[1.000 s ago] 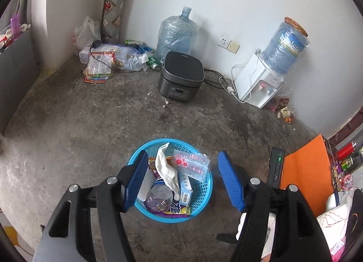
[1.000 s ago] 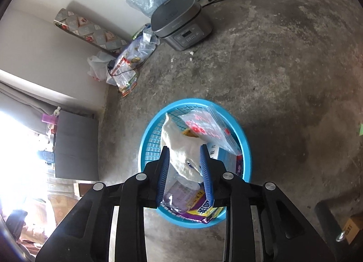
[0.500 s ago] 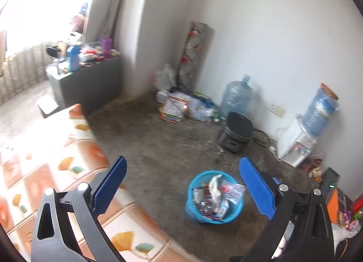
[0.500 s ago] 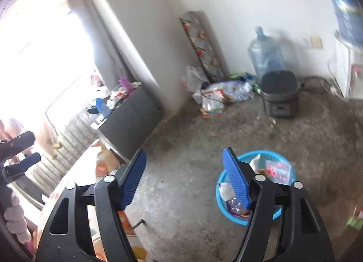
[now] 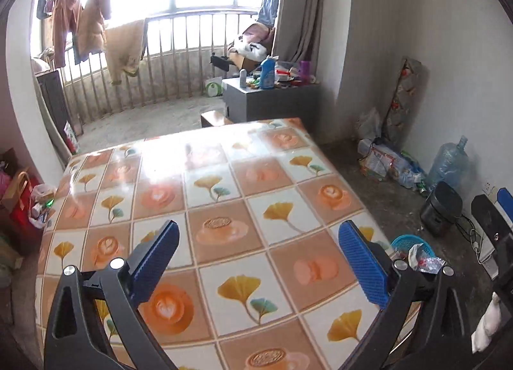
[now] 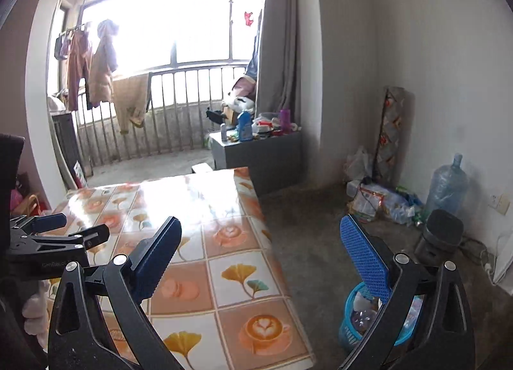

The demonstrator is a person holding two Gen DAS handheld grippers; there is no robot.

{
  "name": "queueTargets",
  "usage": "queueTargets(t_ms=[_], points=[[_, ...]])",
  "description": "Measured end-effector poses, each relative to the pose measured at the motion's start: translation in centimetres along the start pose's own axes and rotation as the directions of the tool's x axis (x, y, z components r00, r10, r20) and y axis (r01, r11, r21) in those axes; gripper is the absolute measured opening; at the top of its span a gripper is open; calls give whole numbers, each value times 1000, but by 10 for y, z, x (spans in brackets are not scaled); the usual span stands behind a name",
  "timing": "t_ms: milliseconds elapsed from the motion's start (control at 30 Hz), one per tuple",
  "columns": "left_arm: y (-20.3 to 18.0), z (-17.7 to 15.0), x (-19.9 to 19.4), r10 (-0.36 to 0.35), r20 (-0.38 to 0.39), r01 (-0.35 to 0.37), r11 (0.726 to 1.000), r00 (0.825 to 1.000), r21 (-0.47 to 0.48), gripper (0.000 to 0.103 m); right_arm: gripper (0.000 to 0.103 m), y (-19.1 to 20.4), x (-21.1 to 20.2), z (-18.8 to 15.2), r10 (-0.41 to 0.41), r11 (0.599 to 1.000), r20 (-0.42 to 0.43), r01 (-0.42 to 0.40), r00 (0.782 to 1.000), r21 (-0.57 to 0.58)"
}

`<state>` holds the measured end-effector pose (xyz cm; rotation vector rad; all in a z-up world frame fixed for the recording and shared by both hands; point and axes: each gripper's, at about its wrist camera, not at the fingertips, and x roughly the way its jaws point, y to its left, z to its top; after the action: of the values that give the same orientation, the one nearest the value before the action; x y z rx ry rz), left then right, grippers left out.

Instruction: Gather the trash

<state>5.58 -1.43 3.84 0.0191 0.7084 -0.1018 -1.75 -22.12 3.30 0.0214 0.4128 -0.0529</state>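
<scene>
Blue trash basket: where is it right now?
The blue trash basket sits on the floor off the table's right edge, low right in both views, near the black cooker.

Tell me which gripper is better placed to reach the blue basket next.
Right, probably. The right gripper hangs at the table's edge with the blue basket close below; the left gripper sits over the table, farther off. Both jaws have just been opening, nothing between them.
</scene>
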Motion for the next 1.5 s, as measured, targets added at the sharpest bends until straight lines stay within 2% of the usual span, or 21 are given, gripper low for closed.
queueTargets(t_ms=[100, 167, 300, 400, 567, 1000, 1500], points=[[10, -31, 4, 49, -74, -49, 999, 996, -2, 97, 95, 17, 7, -18, -4, 999, -128, -3, 992, -48], [13, -46, 5, 50, -122, -51, 999, 991, -5, 97, 95, 25, 13, -37, -13, 997, -219, -5, 976, -79], [9, -64, 12, 44, -204, -39, 999, 978, 30, 97, 95, 31, 23, -73, -67, 993, -383, 24, 921, -117], [4, -64, 17, 34, -227, -23, 999, 973, 49, 97, 95, 38, 22, -89, -94, 992, -457, 46, 884, -115], [2, -63, 20, 22, -238, -10, 999, 971, 50, 97, 95, 32, 12, -93, -165, 984, -472, 112, 866, -138], [-19, -58, 21, -11, -232, 33, 995, 973, 91, 97, 95, -3, 6, -94, -257, 966, -480, 231, 839, -114], [-31, -57, 23, -16, -233, 44, 992, 972, 117, 97, 95, -8, 9, -98, -262, 964, -488, 246, 832, -99]])
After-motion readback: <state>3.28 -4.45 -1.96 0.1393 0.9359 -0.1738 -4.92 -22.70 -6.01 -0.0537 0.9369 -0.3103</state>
